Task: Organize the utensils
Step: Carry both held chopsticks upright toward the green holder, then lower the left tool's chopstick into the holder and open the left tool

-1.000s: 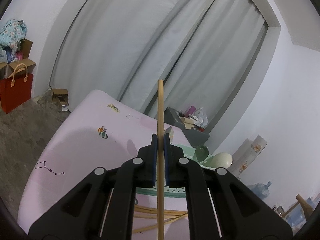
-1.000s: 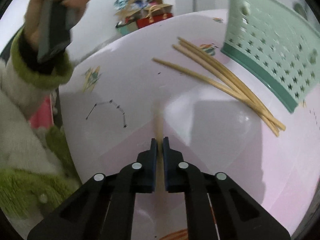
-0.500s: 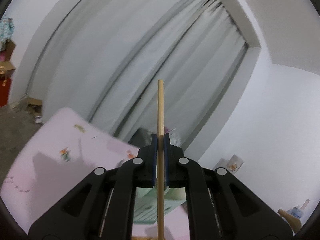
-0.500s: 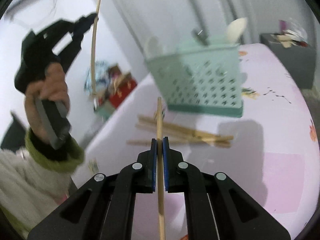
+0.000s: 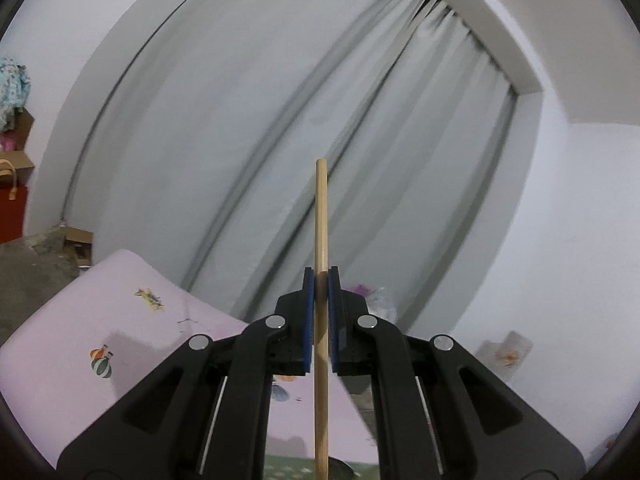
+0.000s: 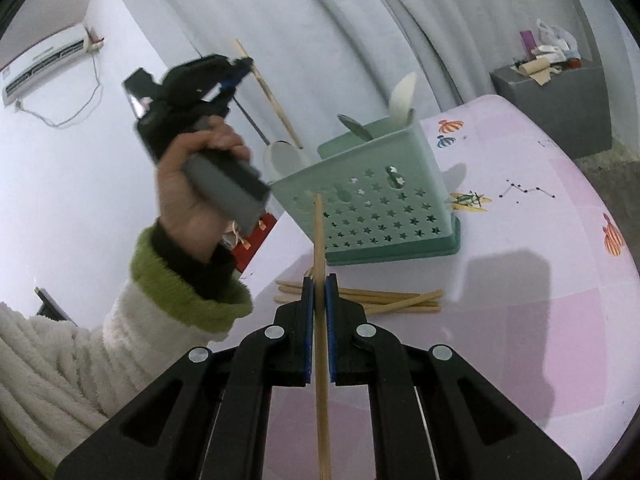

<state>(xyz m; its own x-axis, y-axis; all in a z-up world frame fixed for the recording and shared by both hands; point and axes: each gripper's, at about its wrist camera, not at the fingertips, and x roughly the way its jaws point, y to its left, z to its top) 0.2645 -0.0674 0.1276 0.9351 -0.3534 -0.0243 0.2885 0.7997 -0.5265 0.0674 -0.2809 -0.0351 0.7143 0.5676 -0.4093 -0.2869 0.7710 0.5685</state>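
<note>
My left gripper is shut on a wooden chopstick that points up at the curtain. In the right wrist view the left gripper is held high, its chopstick slanting down into the mint green utensil basket. My right gripper is shut on another chopstick, whose tip points at the basket's front wall. Several loose chopsticks lie on the pink table in front of the basket. Spoons stand in the basket.
The pink table also shows in the left wrist view, with the basket rim at the bottom edge. A grey cabinet with clutter stands beyond the table. A red bag and boxes sit on the floor.
The right gripper has lifted and tilted up with its chopstick and now faces the basket. The left gripper has swung over the basket, its chopstick's lower end now inside it.
</note>
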